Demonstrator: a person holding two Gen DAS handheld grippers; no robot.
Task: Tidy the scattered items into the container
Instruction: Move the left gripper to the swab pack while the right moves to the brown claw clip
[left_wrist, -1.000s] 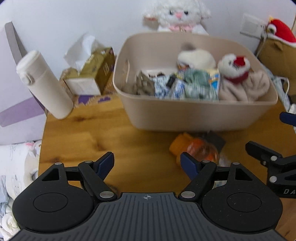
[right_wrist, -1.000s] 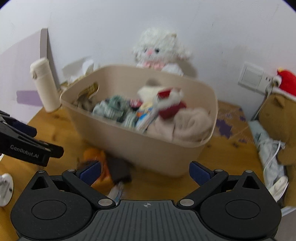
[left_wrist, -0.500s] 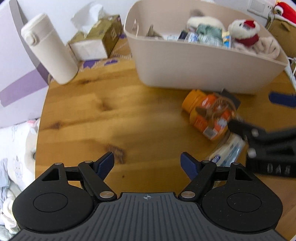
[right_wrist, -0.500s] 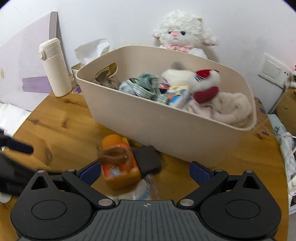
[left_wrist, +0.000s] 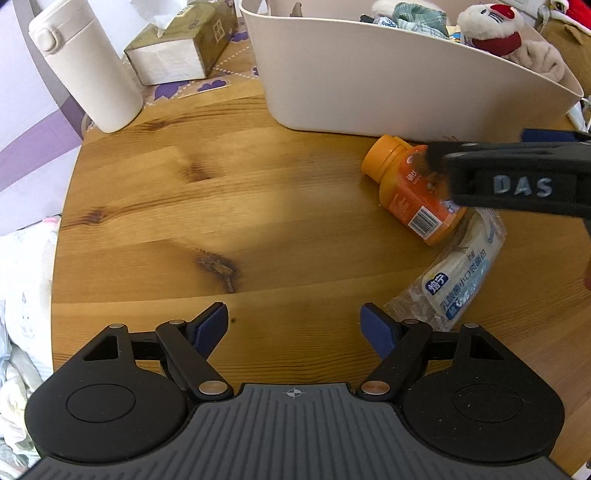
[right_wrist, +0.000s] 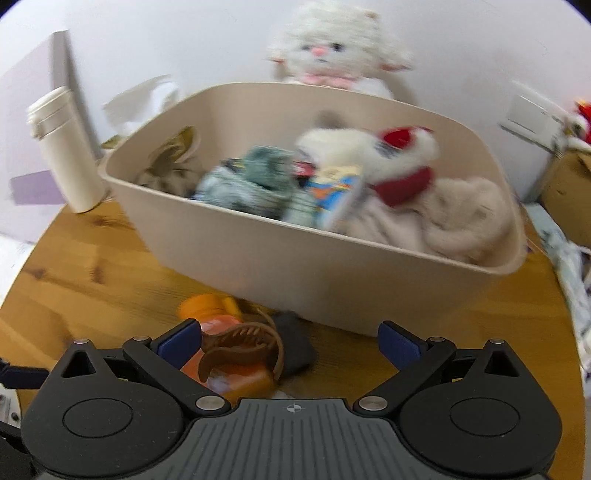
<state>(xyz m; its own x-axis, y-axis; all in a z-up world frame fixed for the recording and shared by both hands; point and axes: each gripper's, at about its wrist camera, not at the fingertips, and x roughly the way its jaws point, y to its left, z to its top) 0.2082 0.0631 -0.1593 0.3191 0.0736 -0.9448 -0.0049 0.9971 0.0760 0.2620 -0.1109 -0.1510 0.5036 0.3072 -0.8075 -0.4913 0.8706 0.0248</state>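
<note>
Both wrist views look forward, close over the counter (left_wrist: 184, 206), sharing the beige container (left_wrist: 369, 85) and orange bottle (right_wrist: 207, 306).

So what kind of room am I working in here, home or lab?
Most likely a home, perhaps a bedroom or living room: a round wooden table, a white plush lamb against the wall by a wall socket, and everyday clutter such as a tissue box and a white flask.

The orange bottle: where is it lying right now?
The orange bottle lies on its side on the wooden table, just in front of the beige bin, at right in the left wrist view, with a clear snack packet against its base.
</note>
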